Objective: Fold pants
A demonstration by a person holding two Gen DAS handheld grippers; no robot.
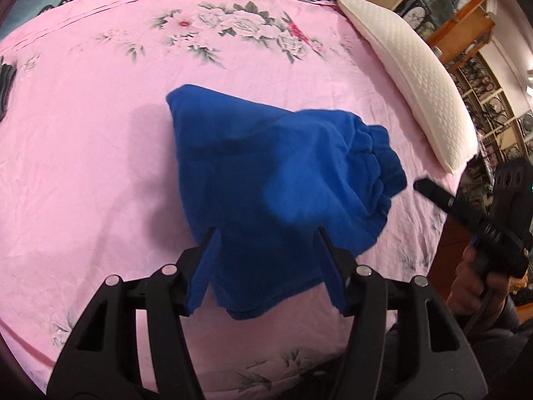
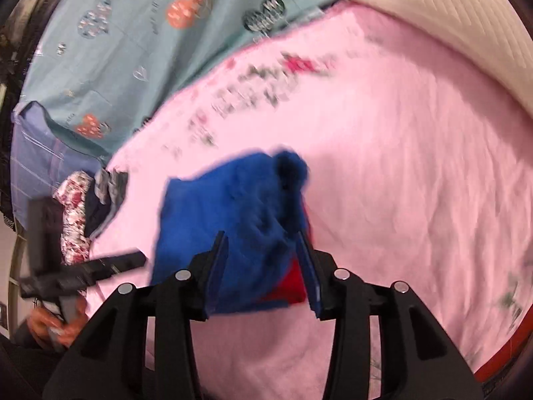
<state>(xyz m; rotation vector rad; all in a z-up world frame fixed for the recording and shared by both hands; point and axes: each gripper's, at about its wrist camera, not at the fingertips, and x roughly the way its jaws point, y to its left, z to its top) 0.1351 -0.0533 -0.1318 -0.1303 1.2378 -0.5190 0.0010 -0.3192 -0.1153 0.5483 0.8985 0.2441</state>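
Between the spread fingers of the left gripper [image 1: 266, 233] lie the folded blue pants [image 1: 276, 173] on the pink floral bedsheet [image 1: 83, 150], unpinched. Only the blurred right-wrist view shows the right gripper [image 2: 263, 236], its jaws likewise apart over the cloth, a red patch [image 2: 291, 283] at the pants' near edge, and a teal quilt [image 2: 140, 33] far left. A white pillow [image 1: 416, 76] lies right; shelves [image 1: 466, 16] stand beyond.

Both wrist cams down, pants [image 1: 273, 173] shared

Probably a home bedroom: pink floral bedsheet [image 1: 100, 116], white quilted pillow [image 1: 416, 76], display shelves [image 1: 466, 33] beside.
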